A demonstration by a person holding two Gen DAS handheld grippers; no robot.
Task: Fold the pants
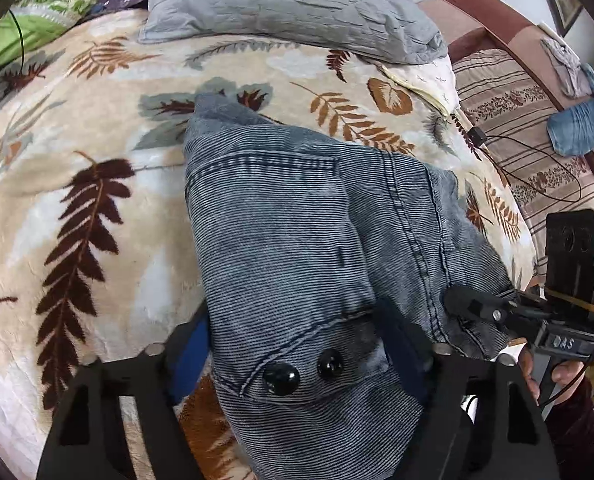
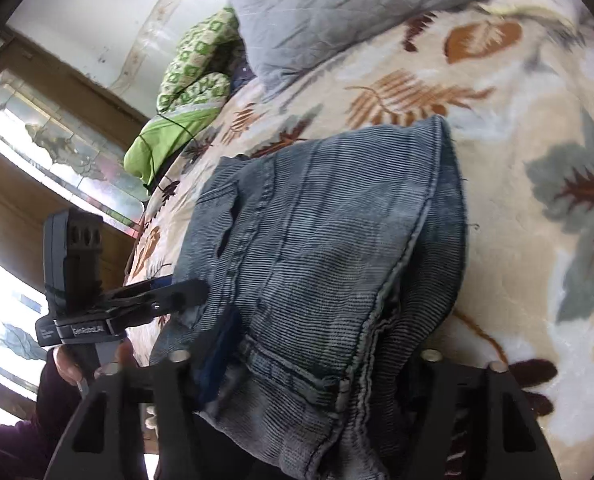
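Blue-grey corduroy pants (image 1: 281, 208), folded into a thick bundle, lie on the leaf-patterned blanket (image 1: 77, 128). In the left wrist view, my left gripper (image 1: 297, 320) straddles the waistband end, where two black buttons (image 1: 281, 378) show. The cloth fills the gap and touches both blue pads. My right gripper (image 1: 457, 300) bites the bundle's right edge. In the right wrist view, the pants (image 2: 337, 208) bunch between the right gripper's (image 2: 317, 332) fingers, hems and seams packed against them. The left gripper (image 2: 193, 294) grips the far left edge, and a hand holds its handle.
A grey pillow (image 1: 289, 4) lies at the head of the bed, with a green patterned quilt (image 1: 53, 4) beside it. To the right are striped bedding (image 1: 513, 120) with a black cable (image 1: 537, 184) and a blue cloth (image 1: 581, 128). A glazed wooden cabinet (image 2: 57, 148) stands past the bed edge.
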